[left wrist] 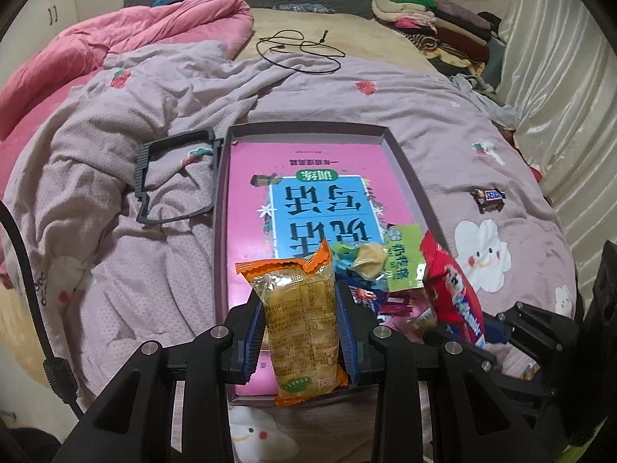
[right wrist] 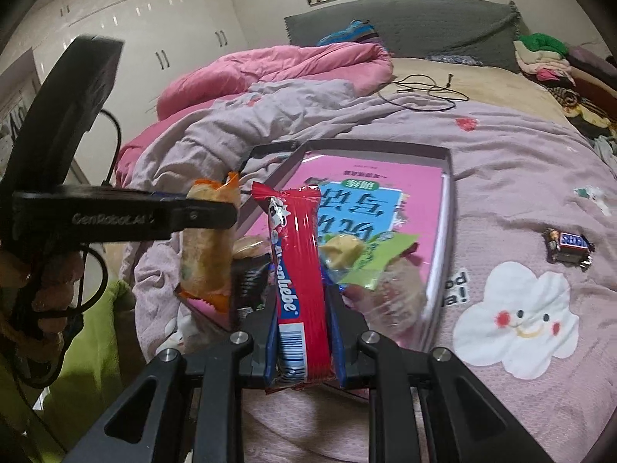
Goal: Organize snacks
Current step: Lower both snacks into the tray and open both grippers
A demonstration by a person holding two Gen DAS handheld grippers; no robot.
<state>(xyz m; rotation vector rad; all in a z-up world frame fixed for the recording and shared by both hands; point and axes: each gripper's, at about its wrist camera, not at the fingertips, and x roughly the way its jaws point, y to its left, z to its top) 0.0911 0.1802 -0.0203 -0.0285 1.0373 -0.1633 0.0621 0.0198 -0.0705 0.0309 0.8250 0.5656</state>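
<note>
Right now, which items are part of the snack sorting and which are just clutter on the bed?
Job:
- orange-wrapped cake in left gripper
- red snack pack in right gripper
- tray with the snack pile
- stray chocolate bar

Clutter:
- black cable
- grey frame
- folded clothes

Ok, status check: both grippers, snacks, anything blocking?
Left gripper shut on orange cake pack. Right gripper shut on red bar. Both over tray. Snickers loose on bedspread.

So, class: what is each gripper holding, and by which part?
The left gripper clamps the orange-ended cake packet across its middle; the right gripper clamps the red snack bar near its barcode end.
</note>
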